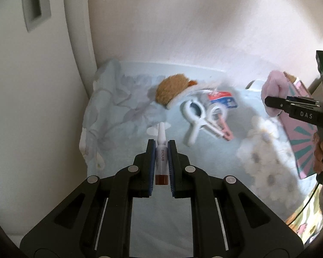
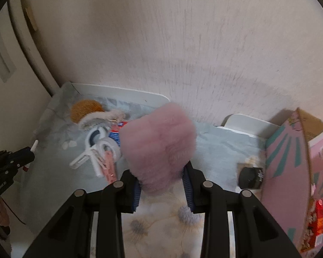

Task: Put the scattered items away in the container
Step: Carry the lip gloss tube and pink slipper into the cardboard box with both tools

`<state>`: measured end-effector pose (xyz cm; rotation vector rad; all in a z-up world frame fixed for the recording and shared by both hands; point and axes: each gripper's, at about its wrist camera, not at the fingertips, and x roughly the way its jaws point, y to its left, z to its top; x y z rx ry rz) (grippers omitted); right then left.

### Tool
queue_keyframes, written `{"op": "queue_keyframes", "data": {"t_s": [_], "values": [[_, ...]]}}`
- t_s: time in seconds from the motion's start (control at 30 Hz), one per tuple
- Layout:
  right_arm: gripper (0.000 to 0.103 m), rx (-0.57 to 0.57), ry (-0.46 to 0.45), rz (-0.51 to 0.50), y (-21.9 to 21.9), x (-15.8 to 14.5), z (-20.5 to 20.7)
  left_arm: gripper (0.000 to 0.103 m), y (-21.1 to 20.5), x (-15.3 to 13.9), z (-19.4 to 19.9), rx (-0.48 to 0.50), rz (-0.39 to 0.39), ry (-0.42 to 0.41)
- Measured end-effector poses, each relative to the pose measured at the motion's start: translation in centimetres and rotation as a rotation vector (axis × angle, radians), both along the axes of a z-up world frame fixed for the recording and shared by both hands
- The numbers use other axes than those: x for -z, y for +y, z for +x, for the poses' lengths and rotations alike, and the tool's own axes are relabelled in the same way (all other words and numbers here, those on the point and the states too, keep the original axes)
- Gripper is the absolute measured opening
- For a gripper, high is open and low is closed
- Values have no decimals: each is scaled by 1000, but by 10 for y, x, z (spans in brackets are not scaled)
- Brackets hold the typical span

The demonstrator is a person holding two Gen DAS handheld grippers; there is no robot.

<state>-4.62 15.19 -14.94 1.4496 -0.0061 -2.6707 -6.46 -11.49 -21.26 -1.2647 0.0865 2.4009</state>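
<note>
My left gripper (image 1: 161,145) is shut on a white BIOLAB tube (image 1: 161,150) with a red-brown cap, held above the pale blue cloth (image 1: 122,116). My right gripper (image 2: 162,172) is shut on a fluffy pink item (image 2: 159,142), which also shows in the left wrist view (image 1: 271,92). The pink cardboard box (image 2: 288,165) with teal rays stands open at the right. On the cloth lie white clips (image 1: 196,116), a pink clip (image 1: 225,132), a red-blue packet (image 1: 222,99) and an orange furry item (image 1: 172,88).
A black round jar (image 2: 250,177) lies beside the box. A white floral cloth (image 1: 267,150) covers the near right. A wall runs along the back, and a white cabinet (image 1: 32,86) stands at the left. A red packet (image 2: 318,223) sits by the box.
</note>
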Motion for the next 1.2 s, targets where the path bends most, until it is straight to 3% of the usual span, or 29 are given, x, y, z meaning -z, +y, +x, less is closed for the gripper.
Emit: {"op": "queue_keyframes", "data": {"t_s": [0.4, 0.73, 1.0, 1.2], "values": [[31, 14, 93, -26, 44, -79, 45, 10, 84, -90, 22, 109, 34, 74], [31, 91, 122, 8, 122, -115, 89, 10, 202, -126, 38, 251, 88, 102], [31, 169, 103, 16, 187, -117, 116, 10, 299, -137, 49, 365, 109, 94], [31, 204, 68, 4, 223, -102, 131, 10, 361, -118, 63, 435, 92, 63]]}}
